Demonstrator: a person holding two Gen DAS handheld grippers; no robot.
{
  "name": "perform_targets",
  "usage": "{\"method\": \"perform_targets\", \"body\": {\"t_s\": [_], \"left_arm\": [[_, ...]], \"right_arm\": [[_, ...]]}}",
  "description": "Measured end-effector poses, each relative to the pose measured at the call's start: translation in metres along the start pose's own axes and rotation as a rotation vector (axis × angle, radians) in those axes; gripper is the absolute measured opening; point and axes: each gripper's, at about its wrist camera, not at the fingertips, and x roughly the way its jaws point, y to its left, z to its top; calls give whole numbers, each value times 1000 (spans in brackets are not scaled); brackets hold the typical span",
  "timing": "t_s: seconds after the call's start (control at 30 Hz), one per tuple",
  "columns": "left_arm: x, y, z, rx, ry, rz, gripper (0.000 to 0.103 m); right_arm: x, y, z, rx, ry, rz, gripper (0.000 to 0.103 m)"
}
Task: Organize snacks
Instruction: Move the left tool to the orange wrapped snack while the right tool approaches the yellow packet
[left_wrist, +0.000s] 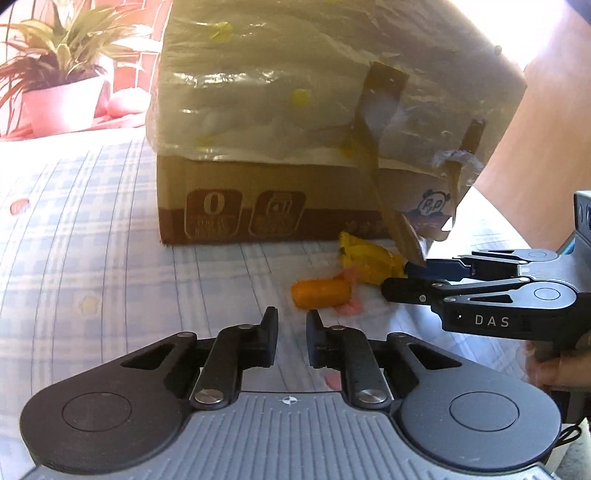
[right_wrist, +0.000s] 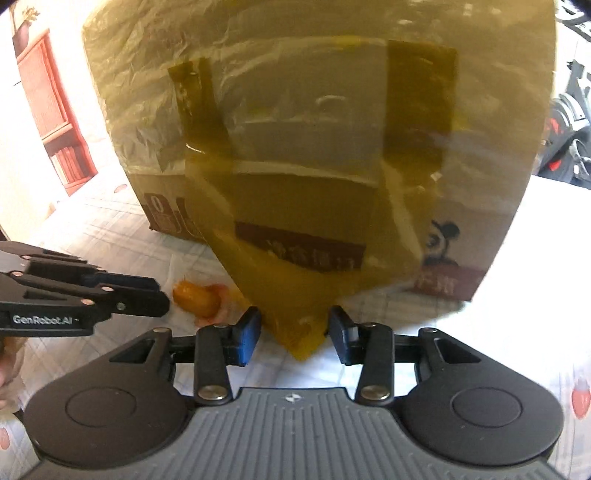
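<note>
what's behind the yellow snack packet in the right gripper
Behind the yellow snack packet stands the cardboard box, its upper part draped in clear plastic film. The packet hides the box's middle in the right wrist view. What is in the box cannot be seen.

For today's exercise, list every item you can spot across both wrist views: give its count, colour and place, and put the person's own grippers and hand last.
Cardboard box: one, brown, back of table.
Plastic film: one, translucent yellowish, draped over the box.
Tape strips: two, brown, on the film.
Orange snack: one, orange, on the cloth before the box.
Yellow wrapper: one, yellow, between the right gripper's fingers.
Tablecloth: one, pale blue checked.
Potted plant: one, green, white pot, far left.
Left gripper: black, shut, holding nothing.
Right gripper: black, on the wrapper.
Hand: one, holding the right gripper.
</note>
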Motion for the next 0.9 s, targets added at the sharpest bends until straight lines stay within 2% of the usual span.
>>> {"method": "perform_targets", "body": {"t_s": [0.23, 0.43, 0.53, 0.67, 0.7, 0.9], "left_arm": [[-6, -13, -10, 34, 22, -35, 18], [-4, -8, -2, 19, -7, 32, 19], [-7, -2, 10, -9, -36, 42, 20], [-1, -4, 33, 23, -68, -5, 26], [4, -6, 39, 39, -65, -29, 30], [35, -18, 59, 129, -3, -92, 31]], "right_arm": [[-12, -3, -10, 35, 2, -1, 42], [-19, -6, -16, 52, -5, 1, 42], [-17, -6, -16, 54, -5, 4, 42], [-17, -5, -17, 53, -7, 2, 42], [-17, -5, -17, 52, -7, 2, 42], [-17, -6, -17, 52, -4, 5, 42]]}}
